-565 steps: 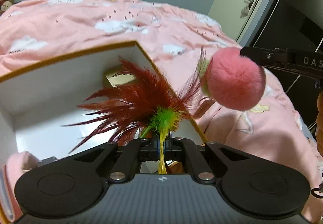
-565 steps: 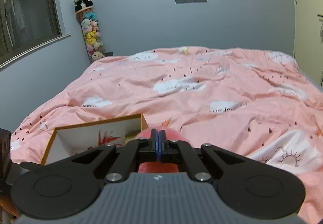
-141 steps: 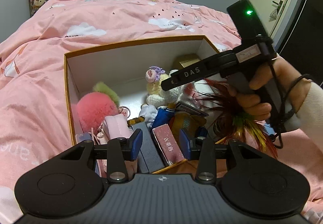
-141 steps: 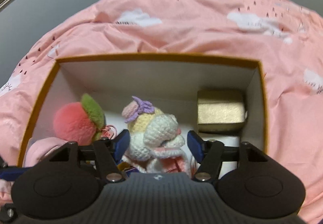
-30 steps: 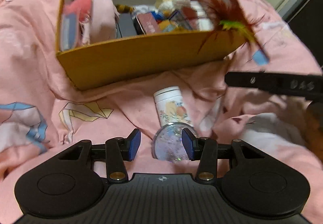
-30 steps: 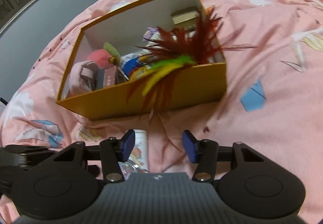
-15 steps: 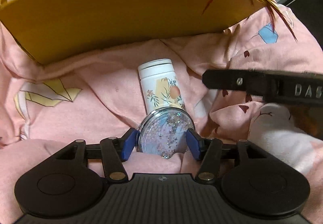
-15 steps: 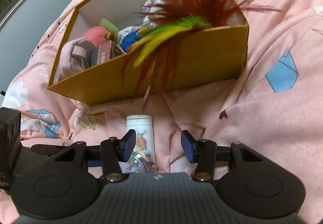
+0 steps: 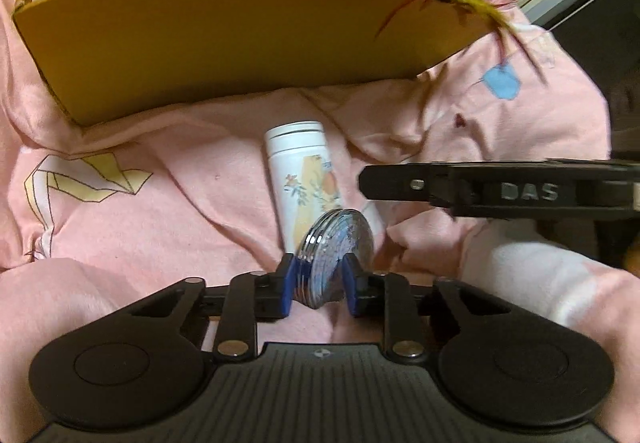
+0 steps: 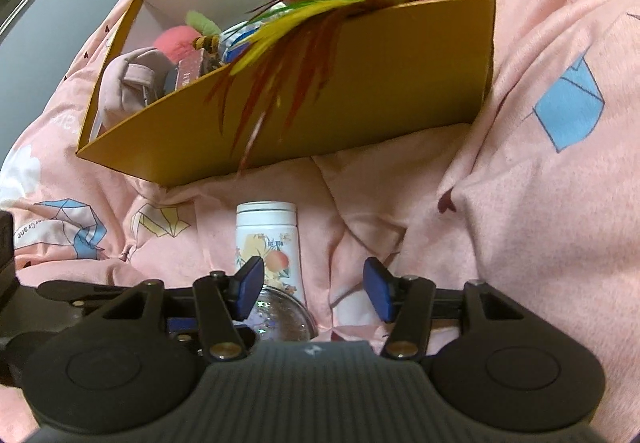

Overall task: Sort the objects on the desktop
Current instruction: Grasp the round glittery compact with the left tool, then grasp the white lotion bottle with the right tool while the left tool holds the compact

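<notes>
Glitter compact mirror (image 9: 334,255) was standing up on its edge between the blue pads of the left gripper (image 9: 316,285), whose jaws were closing on it — both pads looked pressed against its faces, so it was pinched there just above the pink duvet (image 9: 160,211). Right behind the compact lay a white bottle (image 9: 304,179) with a peach and flower print, on its side, cap end pointing at the yellow box (image 9: 224,39).

That box sat on the bed a little past the bottle, stuffed with things: a red, green and yellow feather toy (image 10: 340,3) spilling over its front wall, a pink plush ball (image 10: 176,39) and a pale pink pouch (image 10: 128,83) at the far left end.

Right gripper (image 10: 316,289) hovered low over the same spot, its jaws opening with nothing gripped — the bottle's lower half showed in the gap nearer its left pad, not touched. From the left wrist view its black finger reached in from the right, just beside the bottle.
</notes>
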The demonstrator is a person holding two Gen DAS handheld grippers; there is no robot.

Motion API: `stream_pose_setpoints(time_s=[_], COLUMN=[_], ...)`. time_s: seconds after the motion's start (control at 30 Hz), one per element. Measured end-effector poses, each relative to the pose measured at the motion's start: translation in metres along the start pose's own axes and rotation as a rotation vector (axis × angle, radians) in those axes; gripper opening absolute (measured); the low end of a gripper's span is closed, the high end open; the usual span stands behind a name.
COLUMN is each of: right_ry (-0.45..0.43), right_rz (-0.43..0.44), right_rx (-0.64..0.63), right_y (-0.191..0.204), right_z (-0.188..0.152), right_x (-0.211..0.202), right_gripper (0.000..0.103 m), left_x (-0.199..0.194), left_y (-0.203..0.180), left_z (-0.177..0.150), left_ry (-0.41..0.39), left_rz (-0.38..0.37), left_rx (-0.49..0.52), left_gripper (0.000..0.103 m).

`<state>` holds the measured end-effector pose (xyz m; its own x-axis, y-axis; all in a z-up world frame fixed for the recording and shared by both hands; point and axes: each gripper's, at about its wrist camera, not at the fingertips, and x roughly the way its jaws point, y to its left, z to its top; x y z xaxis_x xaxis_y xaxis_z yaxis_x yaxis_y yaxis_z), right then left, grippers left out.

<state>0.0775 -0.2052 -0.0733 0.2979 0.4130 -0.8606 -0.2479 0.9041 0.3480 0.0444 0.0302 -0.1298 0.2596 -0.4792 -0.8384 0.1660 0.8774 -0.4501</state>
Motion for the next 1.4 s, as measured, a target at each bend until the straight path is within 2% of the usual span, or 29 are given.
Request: stream_pose_setpoints(time_s=[0.2,0.43,0.6,0.7,0.77,0.8,0.97,1.13,1.33,1.4], right_ry=[-0.003,-0.015,-0.021,-0.004,0.018,0.030,0.090,0.153,0.201,0.193], right_rz=[0.001,0.016,0.033,0.045,0.061,0.067,0.072,0.121,0.162,0.147], right_rx=[0.017,0.019,-0.004,-0.035,-0.062,-0.075,-0.091,-0.054,-0.027,-0.039], right_y=[-0.003,-0.001,0.004,0.011,0.017,0.020,0.024,0.018,0.014,0.018], right_z=[-0.002,-0.003,-0.003,-0.004,-0.006,-0.007,-0.011,-0.015,-0.017,-0.019], right_x=[-0.003,-0.005,-0.006,-0.004,-0.001,0.002,0.013,0.025,0.038,0.034], right_gripper=[0.058,0.058,0.058,0.057,0.057,0.057,0.054,0.053,0.051,0.044], left_x=[-0.008,-0.032,-0.049,-0.054,-0.050,-0.050,-0.047,-0.045,-0.040,-0.040], left_y=[-0.002,0.001,0.004,0.000,-0.002,0.001,0.014,0.024,0.023,0.023], left_z=[-0.003,-0.006,-0.005,-0.005,-0.003,-0.004,-0.005,-0.006,-0.005,-0.005], left_ry=[-0.056,-0.169,-0.238,-0.265,-0.249,-0.245,-0.240,-0.242,-0.233,-0.230], left_rz=[-0.023,0.008,0.091,0.193,0.286,0.292,0.225,0.154,0.170,0.173], left_rx=[-0.003,-0.046,-0.081,-0.070,-0.065,-0.073,-0.115,-0.158,-0.161,-0.164], left_gripper=[0.019,0.018,0.017,0.015,0.015,0.015,0.015,0.015,0.015,0.015])
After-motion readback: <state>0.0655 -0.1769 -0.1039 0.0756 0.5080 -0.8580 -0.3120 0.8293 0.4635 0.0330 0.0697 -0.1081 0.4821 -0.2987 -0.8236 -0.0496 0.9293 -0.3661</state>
